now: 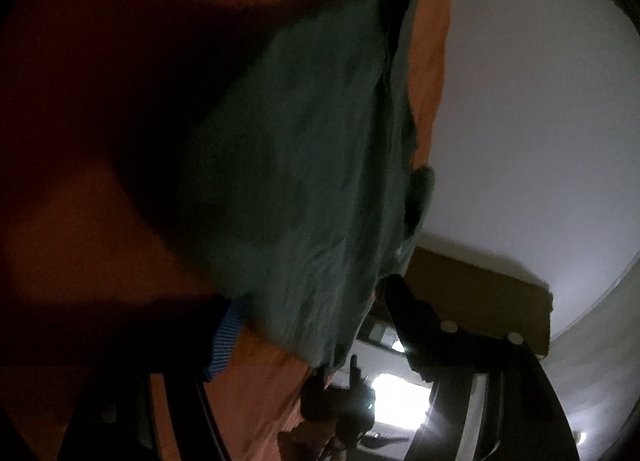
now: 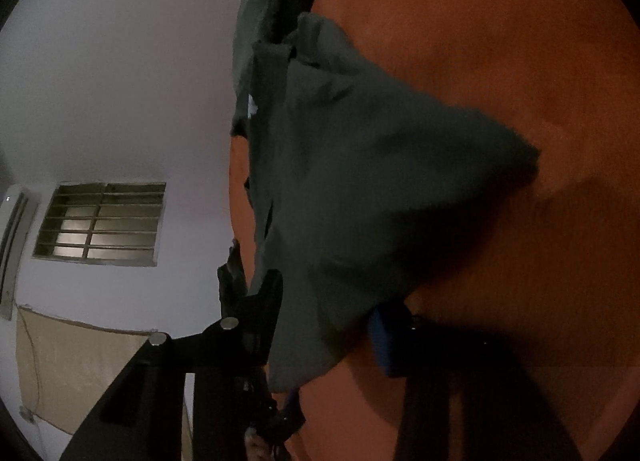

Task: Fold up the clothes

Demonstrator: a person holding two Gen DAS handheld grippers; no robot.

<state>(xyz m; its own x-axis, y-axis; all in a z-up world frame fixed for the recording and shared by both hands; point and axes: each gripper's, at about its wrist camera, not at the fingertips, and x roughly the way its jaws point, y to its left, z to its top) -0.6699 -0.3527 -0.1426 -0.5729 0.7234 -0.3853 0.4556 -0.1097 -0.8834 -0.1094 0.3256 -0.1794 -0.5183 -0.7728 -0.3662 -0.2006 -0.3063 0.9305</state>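
One dark green garment [image 1: 304,165] hangs between both grippers, spread against the orange surface [image 1: 80,221]: the left gripper [image 1: 308,325] has its fingers closed on one edge, and the right gripper [image 2: 324,317] pinches the other edge [image 2: 320,333]. Beyond the right gripper, one barred window [image 2: 100,223] sits in the white wall [image 2: 120,81], unobstructed.

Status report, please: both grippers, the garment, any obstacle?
Left gripper shut on the dark green garment. Right gripper shut on it too. Garment lifted off the orange surface. No obstacle seen.
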